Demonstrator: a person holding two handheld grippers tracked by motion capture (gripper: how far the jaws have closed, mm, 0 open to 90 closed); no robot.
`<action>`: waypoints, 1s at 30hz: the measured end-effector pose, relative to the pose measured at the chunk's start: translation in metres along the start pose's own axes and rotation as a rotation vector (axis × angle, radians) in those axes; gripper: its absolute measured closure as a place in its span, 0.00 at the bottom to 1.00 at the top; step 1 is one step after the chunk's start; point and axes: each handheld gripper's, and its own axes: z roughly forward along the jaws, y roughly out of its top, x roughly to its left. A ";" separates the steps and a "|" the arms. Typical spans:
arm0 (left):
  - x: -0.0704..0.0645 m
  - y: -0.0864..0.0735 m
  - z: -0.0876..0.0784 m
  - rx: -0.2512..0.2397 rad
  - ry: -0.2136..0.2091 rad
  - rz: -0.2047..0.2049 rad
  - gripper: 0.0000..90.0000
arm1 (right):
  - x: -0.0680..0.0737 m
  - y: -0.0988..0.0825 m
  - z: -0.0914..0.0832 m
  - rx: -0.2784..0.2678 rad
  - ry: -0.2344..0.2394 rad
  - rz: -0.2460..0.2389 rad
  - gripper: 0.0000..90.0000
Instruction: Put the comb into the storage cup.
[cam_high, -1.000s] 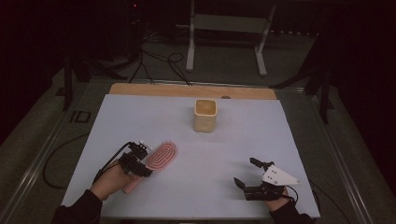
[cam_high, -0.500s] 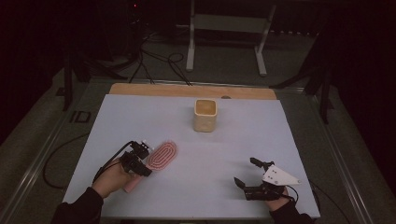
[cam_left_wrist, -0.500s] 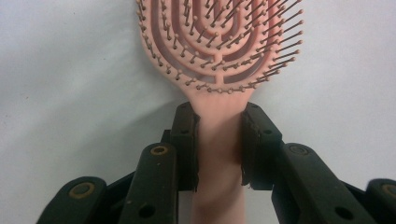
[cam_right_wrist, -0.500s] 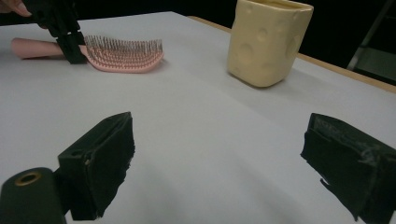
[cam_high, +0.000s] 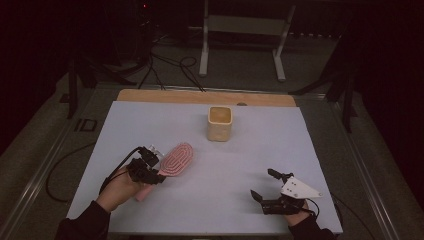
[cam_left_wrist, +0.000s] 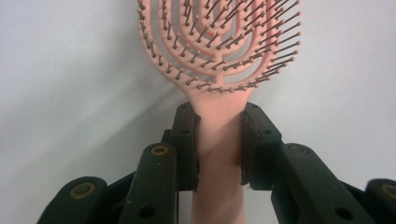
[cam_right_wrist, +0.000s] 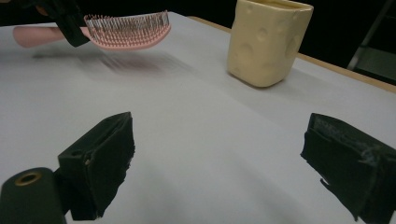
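Lower left, your left tool (cam_high: 150, 167) clenches a pink hairbrush (cam_high: 176, 158) by its handle; lower right, your right tool (cam_high: 266, 185) rests released.

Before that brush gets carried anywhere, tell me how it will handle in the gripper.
The pink hairbrush looks like stiff moulded plastic, likely light, since the left gripper holds it clear of the table by the neck alone. The smooth handle could slip or pivot between the pads. With its head overhanging, it may droop if the hold loosens.

pink plastic hairbrush (cam_left_wrist: 219, 56), dimpled cream cup (cam_right_wrist: 266, 39), matt white table (cam_high: 250, 160), wooden strip (cam_high: 165, 96)
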 end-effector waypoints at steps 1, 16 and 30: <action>-0.001 0.000 -0.001 -0.011 -0.005 -0.001 0.78 | 0.000 0.000 0.000 0.001 0.000 0.002 0.10; -0.006 0.012 -0.023 -0.176 -0.021 0.031 0.78 | 0.000 0.000 0.000 0.000 -0.001 0.002 0.10; -0.022 0.032 -0.039 -0.320 -0.021 0.068 0.78 | 0.000 0.000 0.000 0.000 -0.001 -0.002 0.10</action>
